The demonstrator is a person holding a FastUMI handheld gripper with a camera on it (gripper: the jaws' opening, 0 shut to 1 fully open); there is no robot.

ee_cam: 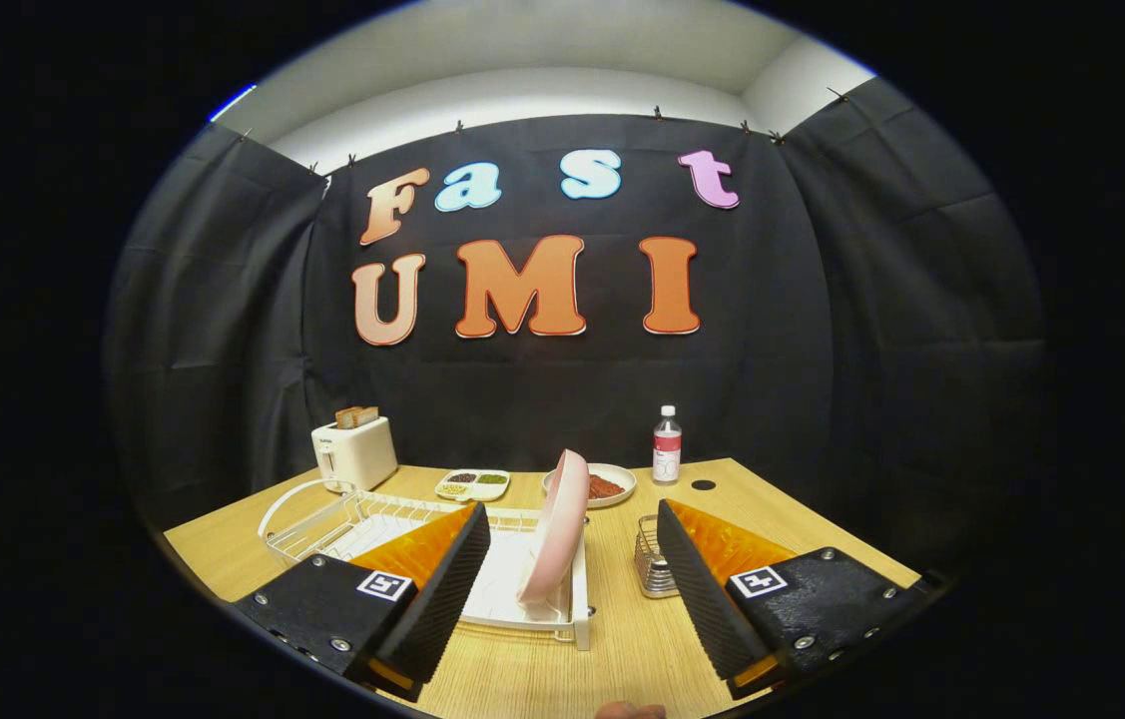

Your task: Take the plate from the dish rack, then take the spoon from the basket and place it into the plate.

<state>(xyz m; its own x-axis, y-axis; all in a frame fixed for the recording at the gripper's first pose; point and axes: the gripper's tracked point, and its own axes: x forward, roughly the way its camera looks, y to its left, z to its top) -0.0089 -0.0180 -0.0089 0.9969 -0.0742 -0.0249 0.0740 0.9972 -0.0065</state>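
Observation:
A pink plate (559,529) stands on edge in the white wire dish rack (362,519), at the rack's right end. My gripper (572,519) is open, its two fingers spread wide on either side of the plate, with the plate in the gap and a little beyond the tips. A small metal mesh basket (652,567) sits on the wooden table (622,649) just right of the rack, partly hidden behind my right finger (697,589); its contents are hidden.
A white toaster (353,451) with bread stands at the back left. A divided tray (473,484) of food, a bowl (608,485) with red food and a clear bottle (667,445) line the back of the table. A dark hole (704,485) marks the tabletop.

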